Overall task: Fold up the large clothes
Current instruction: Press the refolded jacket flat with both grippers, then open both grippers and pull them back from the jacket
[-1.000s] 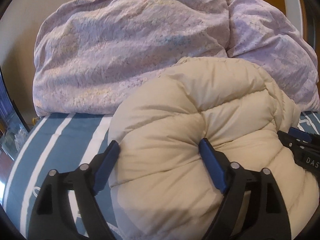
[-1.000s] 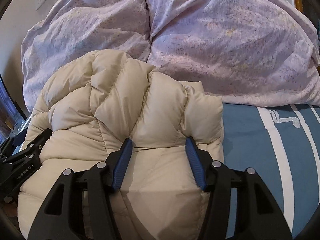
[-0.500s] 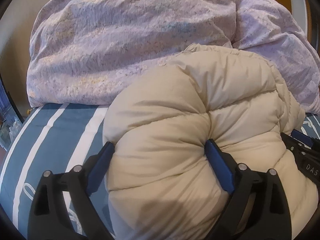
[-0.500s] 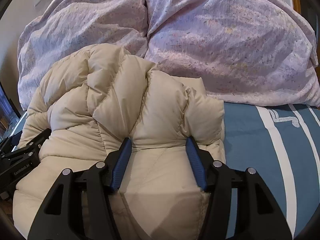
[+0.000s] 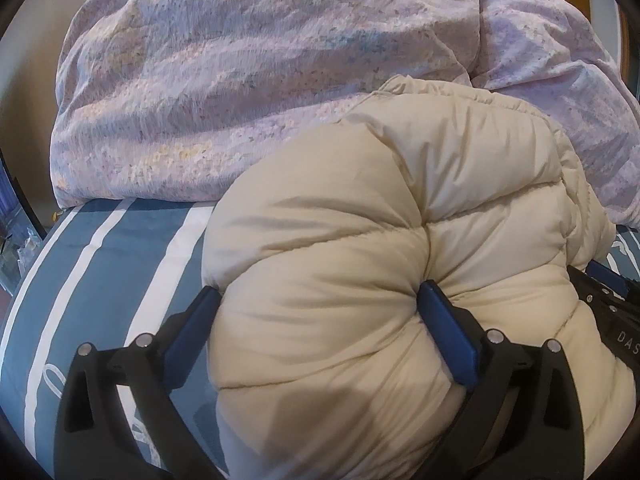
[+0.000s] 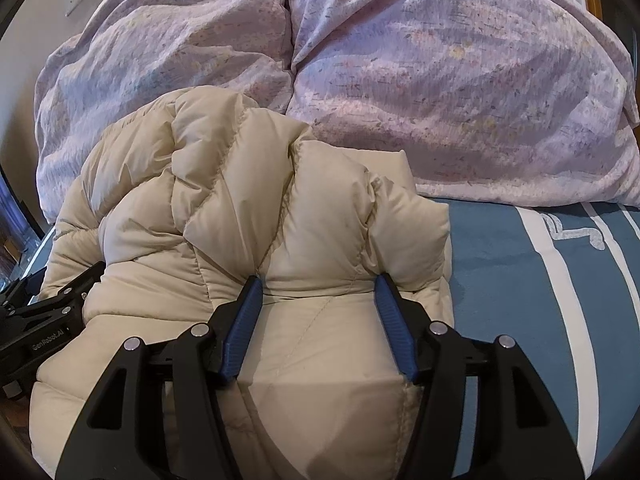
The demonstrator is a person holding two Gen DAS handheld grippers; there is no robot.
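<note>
one cream puffer jacket [image 5: 400,264], two lilac pillows [image 6: 460,92], two grippers

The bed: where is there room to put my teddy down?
Two bare patches of the striped sheet: one right of the puffy coat, in front of the purple quilt, and one left of the coat, below the quilt. The middle is crowded with coat, the back with quilt.
</note>
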